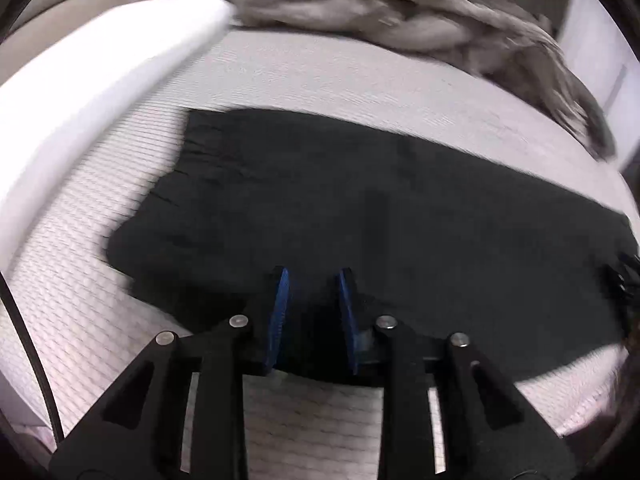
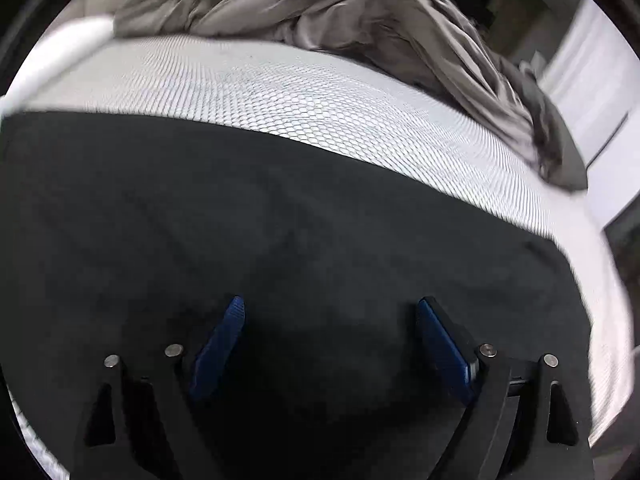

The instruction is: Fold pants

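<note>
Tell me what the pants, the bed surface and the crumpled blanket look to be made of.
Pants: black, matte woven cloth, probably cotton or a blend; gathered creases at one end.
Bed surface: white knit with a honeycomb texture.
Blanket: grey fabric with a slight sheen and soft folds, possibly sateen.

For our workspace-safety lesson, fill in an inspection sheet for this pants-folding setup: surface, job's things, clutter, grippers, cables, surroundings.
Surface: white mattress with a honeycomb-textured cover.
Job's things: black pants lying flat, long side across the view.
Clutter: rumpled grey blanket bunched at the far edge, apart from the pants.
Grippers: left gripper over the pants' near edge, jaws narrowly apart, nothing visibly pinched; right gripper over the pants, jaws wide open, empty.
Cables: one black cable at the left edge of the left wrist view.
Surroundings: pale wall beyond the bed; blurred.
</note>
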The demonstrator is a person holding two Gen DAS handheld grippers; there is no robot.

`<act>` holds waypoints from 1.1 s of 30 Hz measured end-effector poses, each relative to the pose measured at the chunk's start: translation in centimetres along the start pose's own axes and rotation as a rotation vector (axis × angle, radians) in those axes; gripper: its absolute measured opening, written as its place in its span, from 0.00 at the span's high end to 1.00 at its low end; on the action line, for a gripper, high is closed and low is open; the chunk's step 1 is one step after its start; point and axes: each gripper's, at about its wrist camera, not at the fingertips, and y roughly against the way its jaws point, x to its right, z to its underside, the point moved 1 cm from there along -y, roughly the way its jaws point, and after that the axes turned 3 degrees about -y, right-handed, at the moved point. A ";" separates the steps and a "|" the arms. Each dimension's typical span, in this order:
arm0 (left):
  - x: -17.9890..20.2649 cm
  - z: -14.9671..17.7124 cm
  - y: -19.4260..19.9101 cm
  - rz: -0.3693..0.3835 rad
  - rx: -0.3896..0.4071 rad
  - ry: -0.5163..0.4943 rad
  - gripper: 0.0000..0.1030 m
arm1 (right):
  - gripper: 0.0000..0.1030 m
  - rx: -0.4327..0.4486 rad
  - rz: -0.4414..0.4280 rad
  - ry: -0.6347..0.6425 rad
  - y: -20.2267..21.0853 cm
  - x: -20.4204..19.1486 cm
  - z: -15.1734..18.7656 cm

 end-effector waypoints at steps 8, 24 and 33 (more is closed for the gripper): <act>9.2 1.1 2.0 -0.199 0.071 -0.132 0.44 | 0.15 0.068 -0.319 0.113 3.5 -7.2 0.4; -10.1 -1.1 4.4 -0.228 0.115 0.256 0.31 | 0.14 0.016 -0.226 0.054 1.2 -1.4 1.0; 3.7 -3.9 1.4 0.163 0.095 -0.032 0.23 | 0.14 0.075 -0.326 0.001 2.6 -8.0 -0.6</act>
